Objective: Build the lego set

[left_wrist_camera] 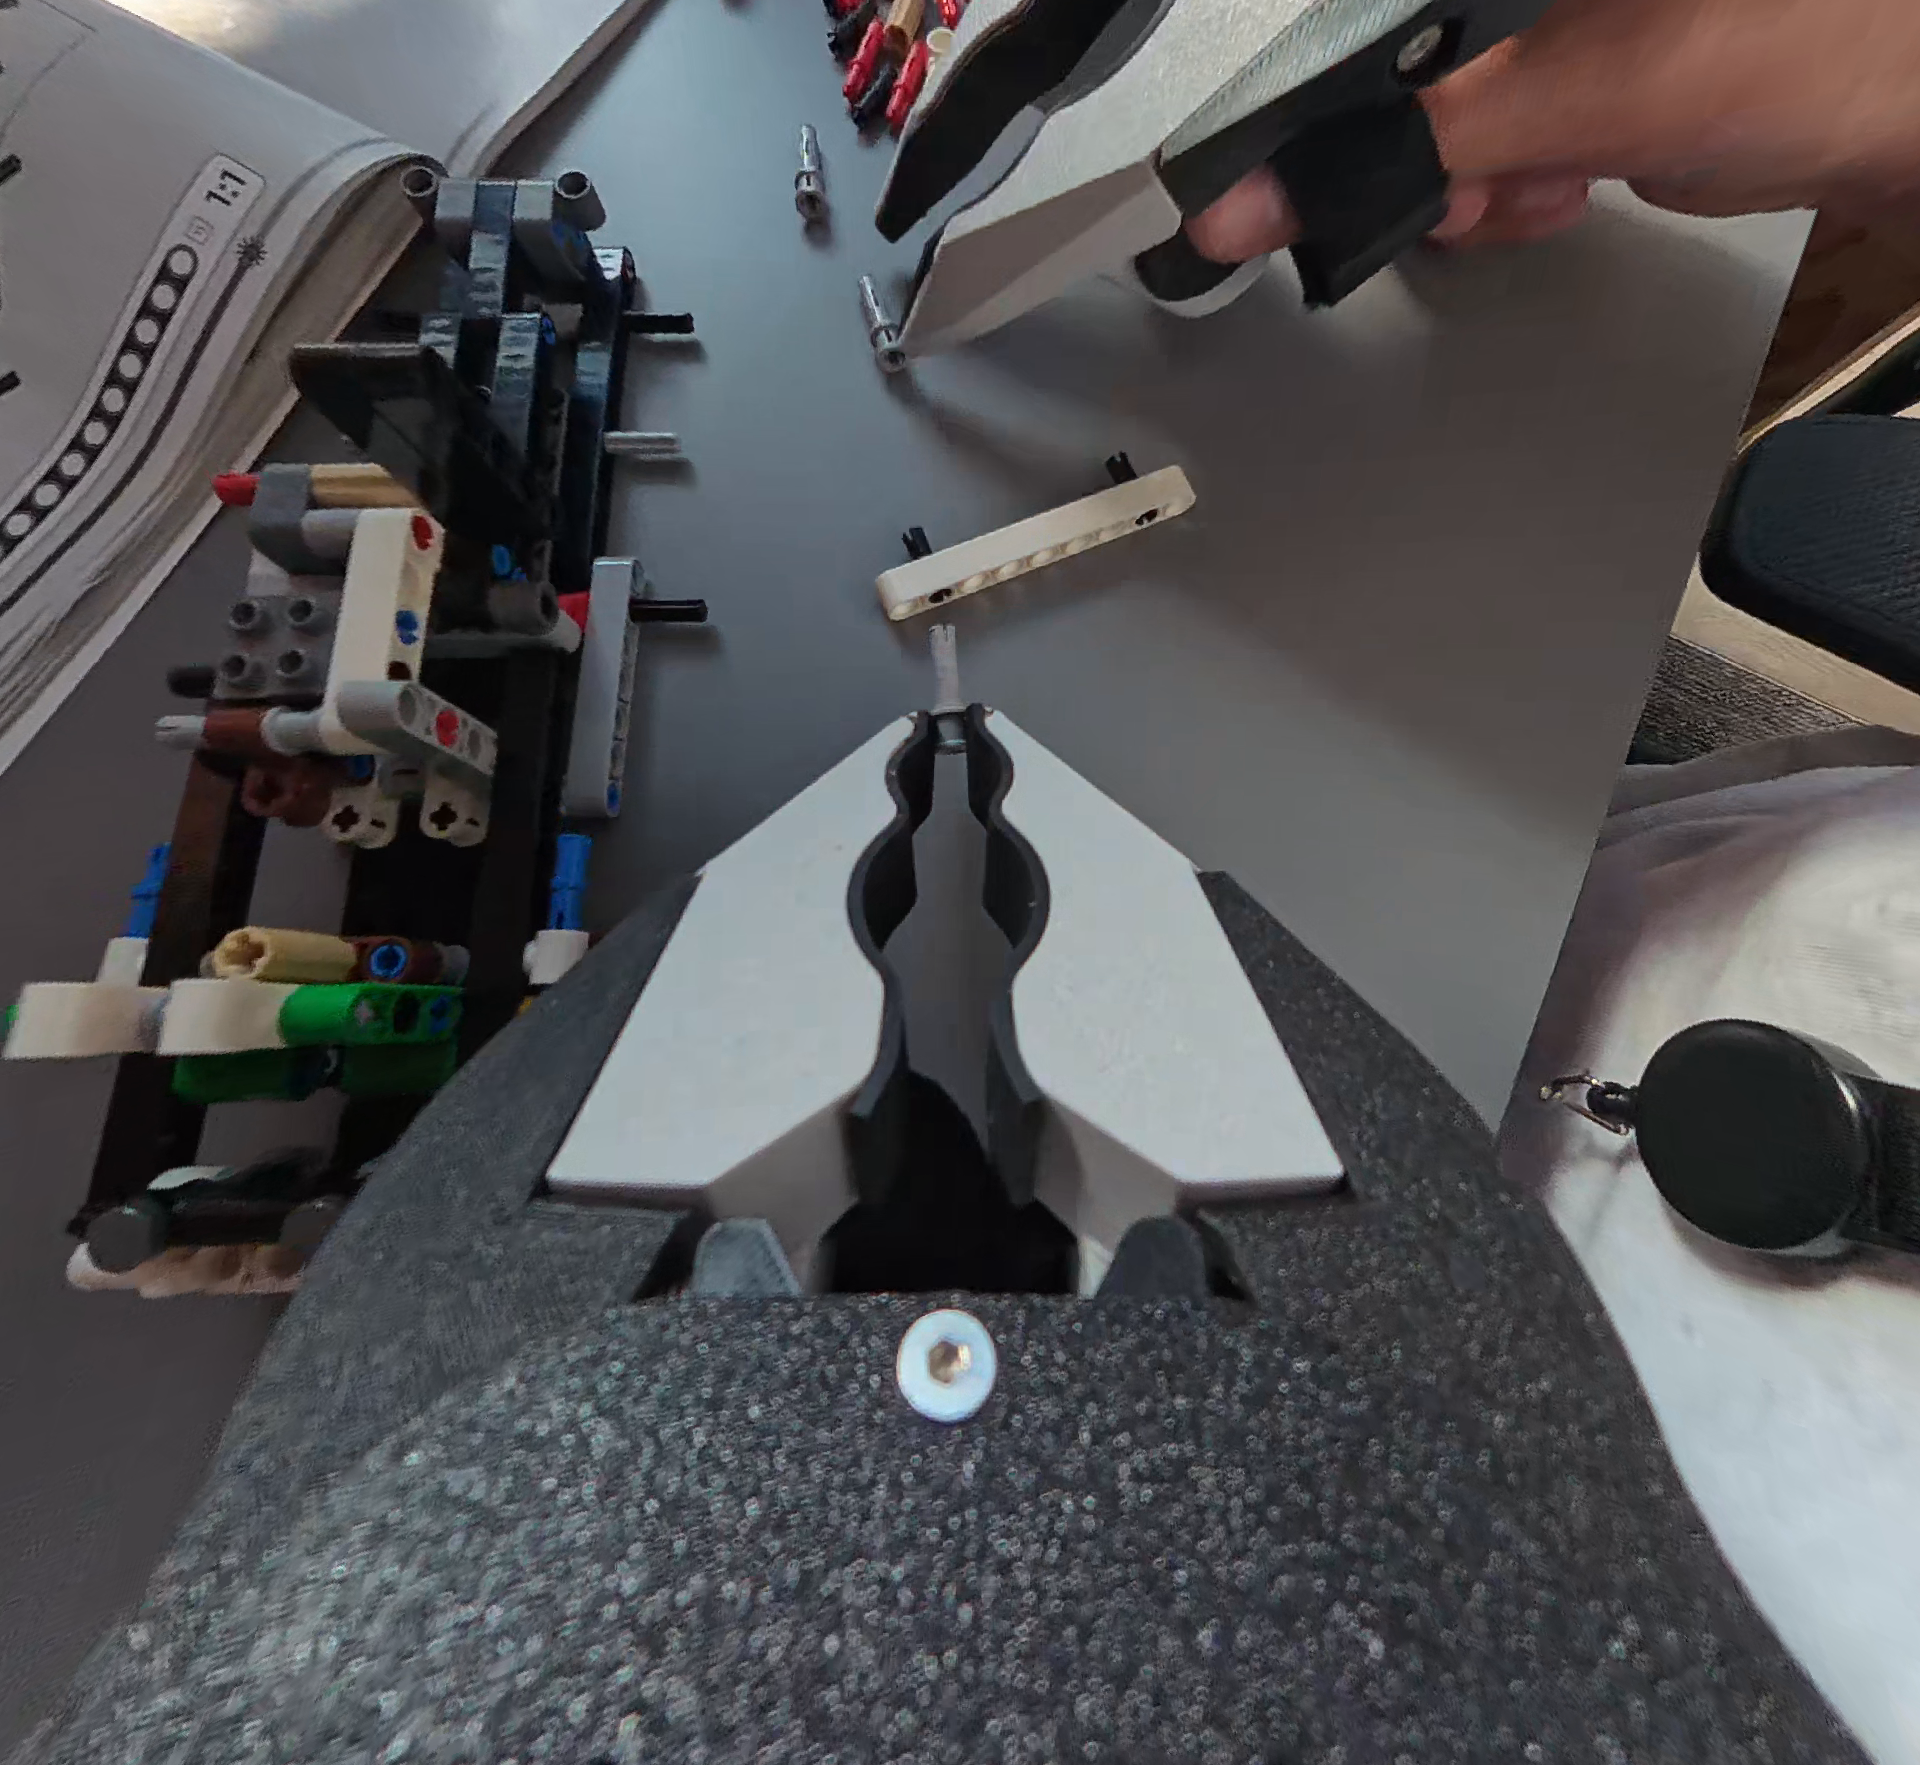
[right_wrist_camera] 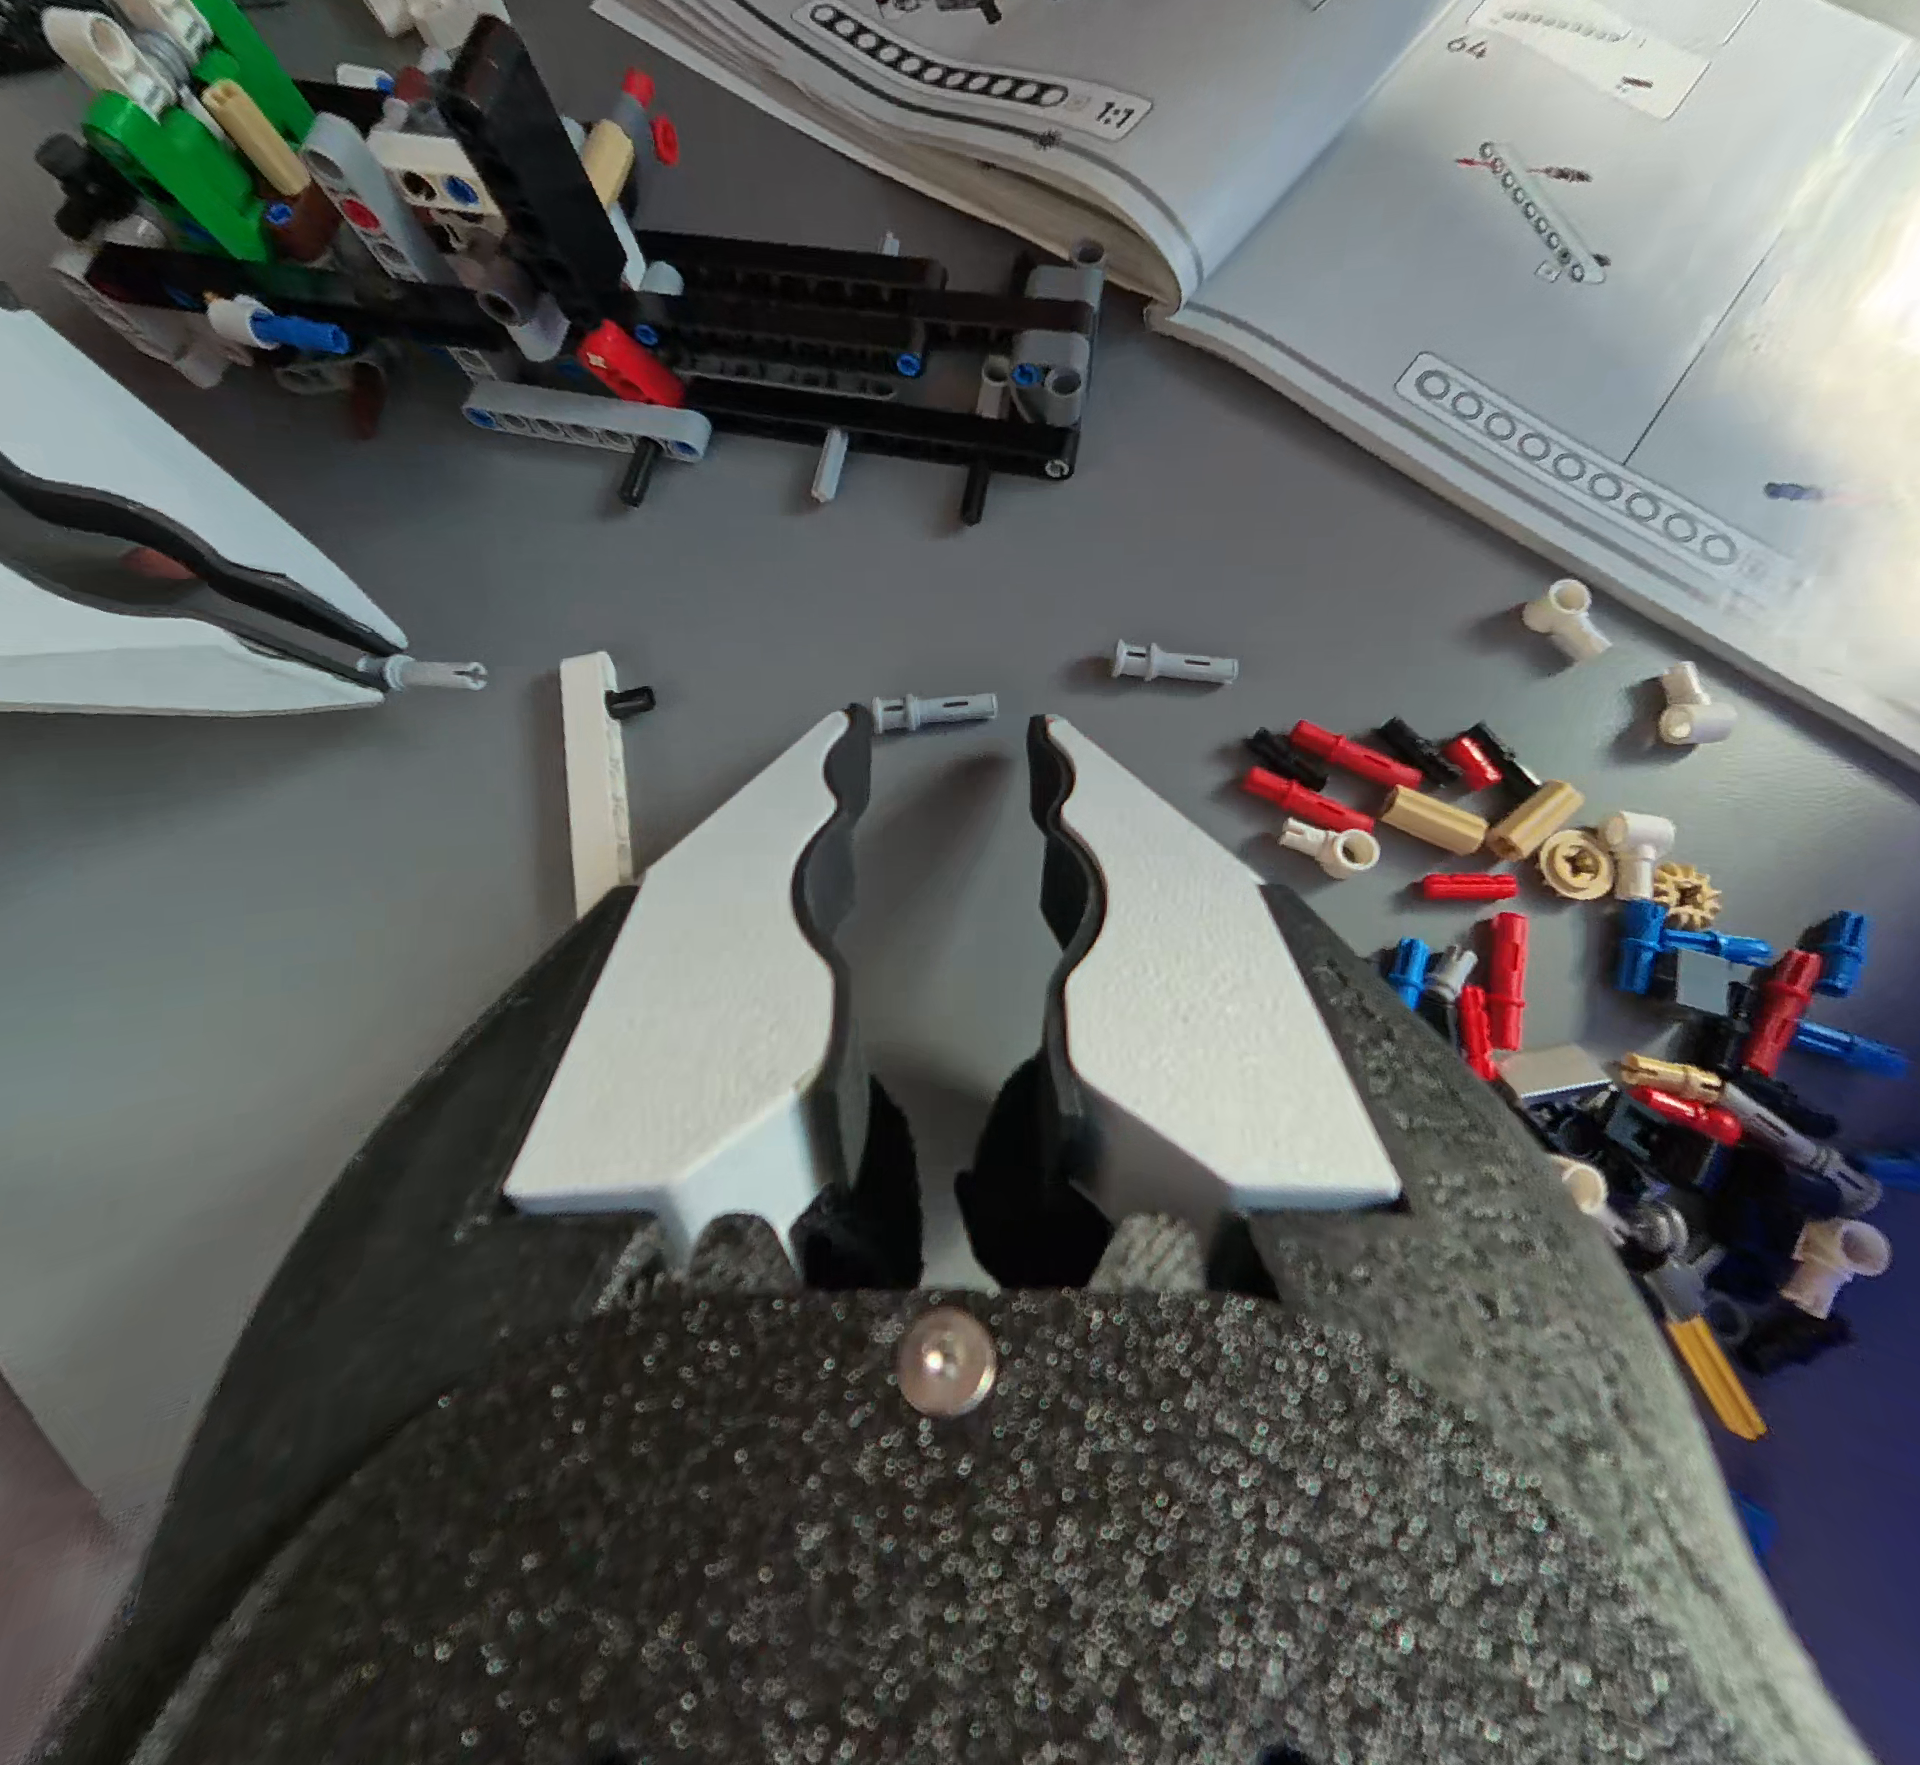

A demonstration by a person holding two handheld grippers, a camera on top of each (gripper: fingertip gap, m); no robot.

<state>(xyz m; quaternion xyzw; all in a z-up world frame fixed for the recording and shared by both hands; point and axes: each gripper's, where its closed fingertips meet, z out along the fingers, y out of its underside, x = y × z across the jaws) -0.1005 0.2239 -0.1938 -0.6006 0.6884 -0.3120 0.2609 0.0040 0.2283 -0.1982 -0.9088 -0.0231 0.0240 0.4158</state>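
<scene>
My left gripper (left_wrist_camera: 948,716) is shut on a light grey pin (left_wrist_camera: 943,666), whose free end points at a white beam (left_wrist_camera: 1034,543) lying just ahead with two black pins in it. The same pin (right_wrist_camera: 431,673) and beam (right_wrist_camera: 594,780) show in the right wrist view. My right gripper (right_wrist_camera: 948,723) is open and empty, low over the grey table, with a loose grey pin (right_wrist_camera: 935,709) by its left fingertip. A second grey pin (right_wrist_camera: 1174,662) lies a little farther. The right gripper also shows in the left wrist view (left_wrist_camera: 899,281). The partly built model (left_wrist_camera: 416,635) lies to the left.
An open instruction booklet (right_wrist_camera: 1351,157) lies beyond the model (right_wrist_camera: 582,292). A pile of small red, blue, black and tan parts (right_wrist_camera: 1558,936) lies to the right of my right gripper. The table edge (left_wrist_camera: 1662,676) and a black chair (left_wrist_camera: 1829,531) are at the right. My right fingertips sit around 11 cm from my left ones.
</scene>
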